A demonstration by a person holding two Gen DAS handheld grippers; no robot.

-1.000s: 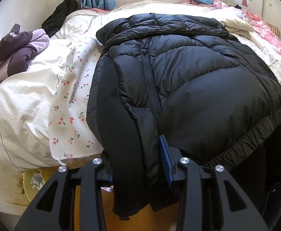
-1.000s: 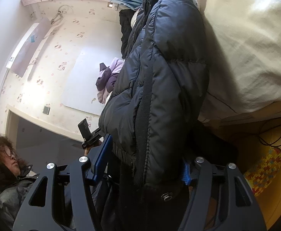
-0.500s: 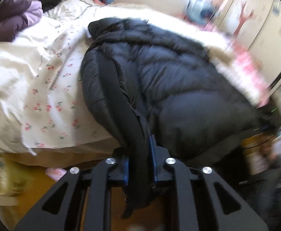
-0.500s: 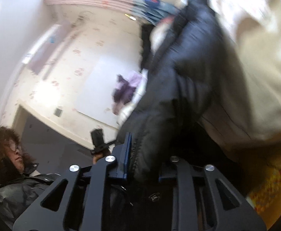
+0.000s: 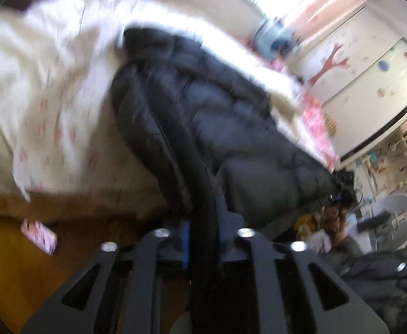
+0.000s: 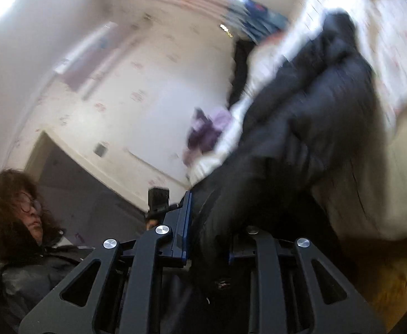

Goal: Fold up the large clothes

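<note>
A black puffer jacket [image 5: 217, 105] lies across the bed [image 5: 50, 83], its lower edge hanging off the near side. My left gripper [image 5: 202, 222] has the jacket's front edge between its blue pads, which press on the fabric while the jaws are opening a little. In the right wrist view the jacket [image 6: 301, 128] rises up and to the right. My right gripper [image 6: 209, 231] grips its hem; those jaws are opening slightly too, with fabric still filling the gap. Both views are blurred.
A purple garment [image 6: 206, 128] lies on the far part of the bed. A person in a dark coat [image 6: 16, 214] is at the left. A pink object [image 5: 39, 235] lies on the wooden floor. A wardrobe [image 5: 370, 64] and grey shoes [image 5: 392, 208] are to the right.
Both grippers closed on the jacket's lower edge. The left view swung and rolled, bringing the wardrobe and shoes into sight. The right gripper rose with the hem.
</note>
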